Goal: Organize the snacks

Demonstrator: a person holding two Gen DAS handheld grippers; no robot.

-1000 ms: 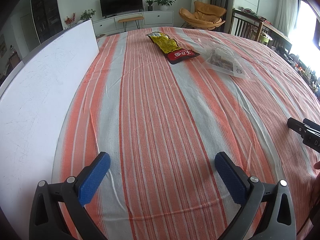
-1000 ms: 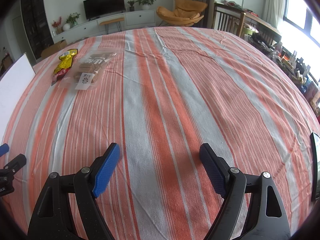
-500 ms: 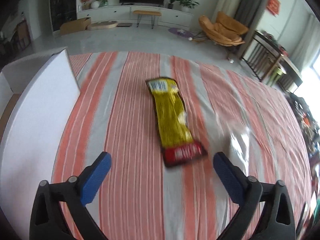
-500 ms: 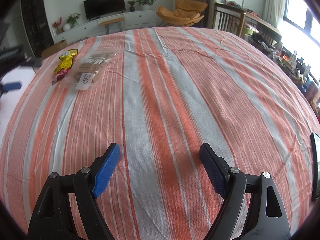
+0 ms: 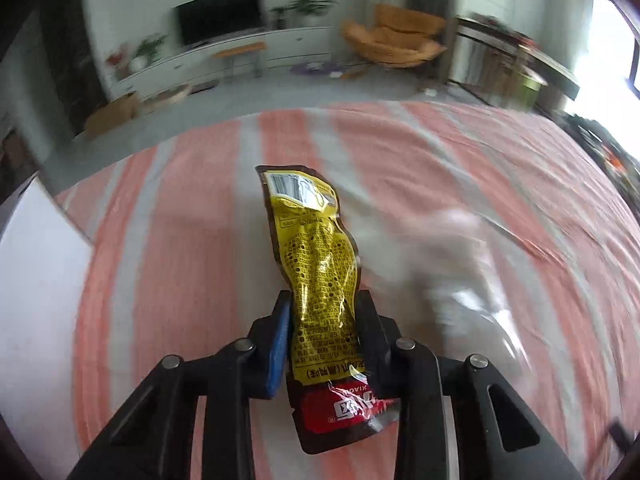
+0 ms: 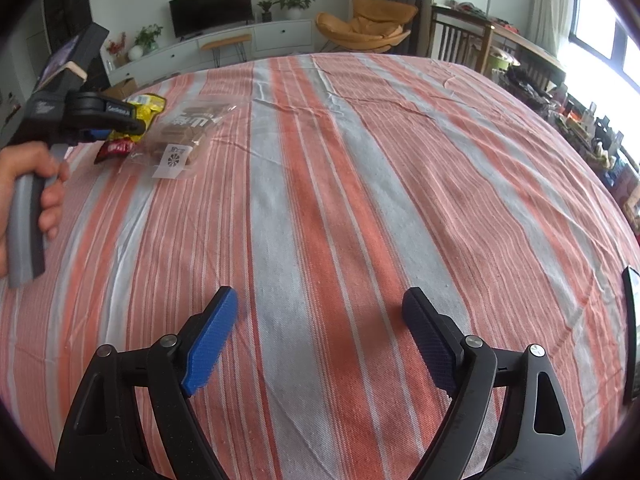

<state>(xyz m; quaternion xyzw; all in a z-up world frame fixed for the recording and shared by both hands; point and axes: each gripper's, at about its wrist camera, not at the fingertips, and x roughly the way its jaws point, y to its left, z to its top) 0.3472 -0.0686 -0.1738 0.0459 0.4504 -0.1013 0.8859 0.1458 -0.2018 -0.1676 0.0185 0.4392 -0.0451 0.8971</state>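
The light, crinkly yellow snack packet is pinched near its red end by the left gripper, while the right gripper is held wide with nothing in it.

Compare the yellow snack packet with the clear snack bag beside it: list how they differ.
The yellow snack packet is opaque, long and narrow; the clear snack bag is see-through, wider, showing brown pieces and a white label. The left claw is shut on the packet; nothing grips the bag. Both are over the striped cloth.
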